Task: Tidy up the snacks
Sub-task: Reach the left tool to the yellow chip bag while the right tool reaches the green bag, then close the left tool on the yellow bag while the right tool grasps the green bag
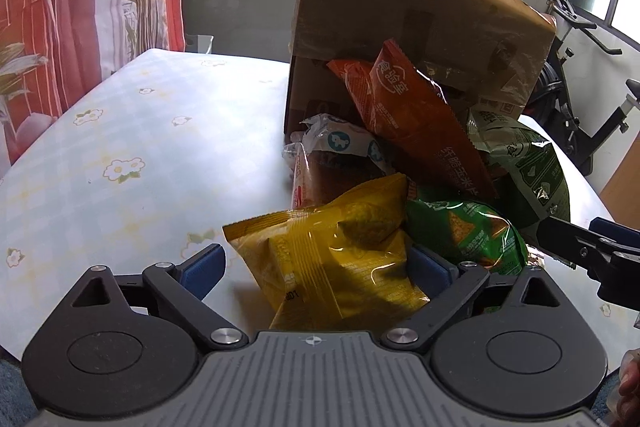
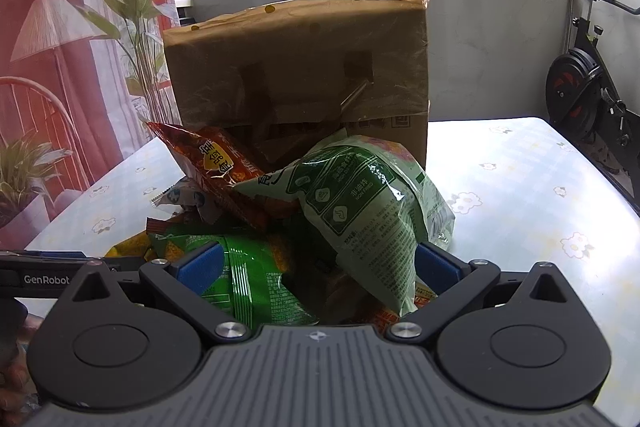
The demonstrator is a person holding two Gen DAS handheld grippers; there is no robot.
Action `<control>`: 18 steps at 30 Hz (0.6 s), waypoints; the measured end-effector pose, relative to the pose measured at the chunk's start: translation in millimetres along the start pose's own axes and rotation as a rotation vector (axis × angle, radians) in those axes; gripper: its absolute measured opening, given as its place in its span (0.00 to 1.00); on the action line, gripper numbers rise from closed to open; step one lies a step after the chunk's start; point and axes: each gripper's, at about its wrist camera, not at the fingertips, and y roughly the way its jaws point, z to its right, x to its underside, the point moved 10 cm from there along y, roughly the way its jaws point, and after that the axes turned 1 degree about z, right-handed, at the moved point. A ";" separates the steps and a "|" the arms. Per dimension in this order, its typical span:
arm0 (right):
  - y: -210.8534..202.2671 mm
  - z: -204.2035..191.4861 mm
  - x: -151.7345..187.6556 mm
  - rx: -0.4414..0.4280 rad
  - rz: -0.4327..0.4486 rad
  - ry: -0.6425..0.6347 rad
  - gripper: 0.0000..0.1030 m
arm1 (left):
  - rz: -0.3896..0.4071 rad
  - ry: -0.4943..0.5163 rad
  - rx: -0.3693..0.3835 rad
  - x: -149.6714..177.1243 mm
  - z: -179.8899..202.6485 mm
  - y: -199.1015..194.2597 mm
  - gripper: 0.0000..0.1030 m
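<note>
A pile of snack bags lies on the table in front of a tipped cardboard box. My left gripper is open and straddles a yellow bag; its left pad stands apart from the bag. Behind it are a dark green chip bag, an orange bag, a pale green bag and a white wrapper. My right gripper is open wide around the dark green bag and the pale green bag. The orange bag leans on the box.
The table has a pale flowered cloth, bare to the left and right of the pile. An exercise bike stands beyond the right edge. A red patterned curtain hangs at the left. The right gripper's fingers show at the left view's edge.
</note>
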 end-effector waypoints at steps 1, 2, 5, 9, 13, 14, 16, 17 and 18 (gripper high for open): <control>0.9 -0.7 0.7 -0.001 -0.003 -0.001 1.00 | -0.005 0.001 0.010 1.4 1.2 1.4 0.96; 1.2 -0.9 1.3 -0.002 -0.006 -0.001 1.00 | -0.006 0.003 0.014 2.0 2.0 2.0 0.96; 1.8 -1.9 3.1 -0.007 -0.014 0.000 1.00 | 0.003 0.019 0.017 1.2 2.6 2.4 0.95; 3.5 -3.9 4.9 -0.016 -0.027 -0.002 1.00 | 0.008 0.019 0.076 0.4 7.9 0.7 0.76; 4.0 -9.0 7.2 -0.031 -0.038 -0.016 1.00 | 0.028 0.063 0.069 -0.6 13.2 -3.5 0.66; 4.1 -10.7 7.8 -0.036 -0.041 -0.021 1.00 | 0.030 0.067 0.069 -0.1 13.6 -4.2 0.66; 4.1 -11.5 8.6 -0.041 -0.044 -0.025 1.00 | 0.030 0.065 0.059 -0.9 11.5 -5.8 0.64; 4.4 -12.2 8.8 -0.045 -0.047 -0.025 1.00 | 0.033 0.070 0.032 -2.0 8.0 -7.9 0.64; 4.5 -12.4 9.2 -0.048 -0.050 -0.023 1.00 | 0.039 0.076 0.004 -3.5 4.7 -9.5 0.64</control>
